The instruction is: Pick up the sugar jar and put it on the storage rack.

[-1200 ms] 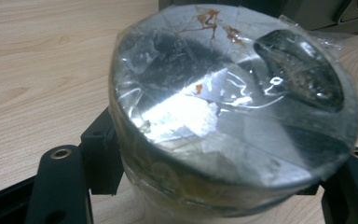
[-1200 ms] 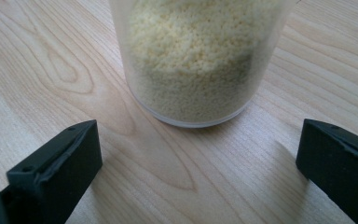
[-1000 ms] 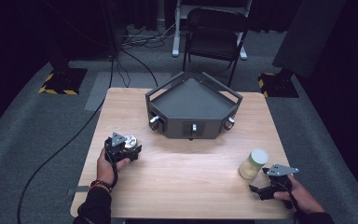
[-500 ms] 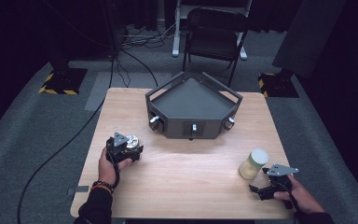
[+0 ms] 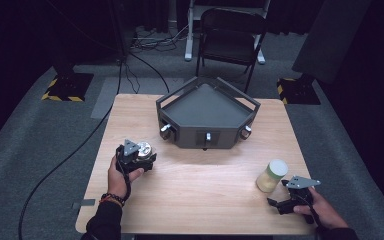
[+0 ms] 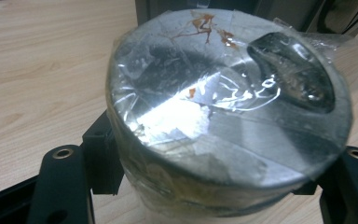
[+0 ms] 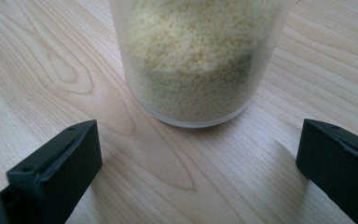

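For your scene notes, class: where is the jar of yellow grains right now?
In the high view the jar of yellow grains stands on the table's right side, just ahead of the open right gripper, right of the dark tray.

1 can (image 5: 143, 148), 1 jar (image 5: 272, 176), 1 tray (image 5: 207, 109), 1 chair (image 5: 232, 30).

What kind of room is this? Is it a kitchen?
Probably not a kitchen; more likely a recording studio or lab. Dark curtains hang around a lone wooden table, cables trail across grey carpet, and weighted stand bases sit nearby.
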Tool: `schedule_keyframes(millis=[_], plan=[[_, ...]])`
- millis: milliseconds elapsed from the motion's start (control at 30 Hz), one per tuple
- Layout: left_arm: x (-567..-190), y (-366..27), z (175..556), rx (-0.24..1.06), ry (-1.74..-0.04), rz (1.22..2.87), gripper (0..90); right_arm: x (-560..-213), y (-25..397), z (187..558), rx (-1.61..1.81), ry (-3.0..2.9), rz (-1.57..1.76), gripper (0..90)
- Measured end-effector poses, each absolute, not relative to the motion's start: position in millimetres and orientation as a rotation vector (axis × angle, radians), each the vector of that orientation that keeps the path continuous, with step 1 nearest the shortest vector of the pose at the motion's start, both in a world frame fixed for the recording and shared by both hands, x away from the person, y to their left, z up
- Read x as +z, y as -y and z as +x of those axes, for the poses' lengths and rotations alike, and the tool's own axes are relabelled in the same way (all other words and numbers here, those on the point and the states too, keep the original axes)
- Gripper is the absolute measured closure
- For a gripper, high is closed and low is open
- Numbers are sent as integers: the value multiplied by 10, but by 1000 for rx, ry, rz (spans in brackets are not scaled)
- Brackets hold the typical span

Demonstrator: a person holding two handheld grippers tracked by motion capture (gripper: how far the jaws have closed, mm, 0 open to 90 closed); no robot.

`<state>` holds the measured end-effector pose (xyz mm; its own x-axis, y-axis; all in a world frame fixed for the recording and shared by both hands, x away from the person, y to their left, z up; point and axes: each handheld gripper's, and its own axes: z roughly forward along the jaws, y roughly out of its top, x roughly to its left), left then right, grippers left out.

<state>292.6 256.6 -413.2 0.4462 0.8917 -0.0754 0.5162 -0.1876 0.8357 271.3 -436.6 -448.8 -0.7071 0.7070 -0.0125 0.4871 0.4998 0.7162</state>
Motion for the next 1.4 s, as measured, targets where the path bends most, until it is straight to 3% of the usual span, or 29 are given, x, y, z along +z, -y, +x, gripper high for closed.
schedule_keyframes(millis=[1400], plan=[[-3321,-2079,3222,568,-978,1807,301,-4488,4365,2699,1023,-2442,1005,0]])
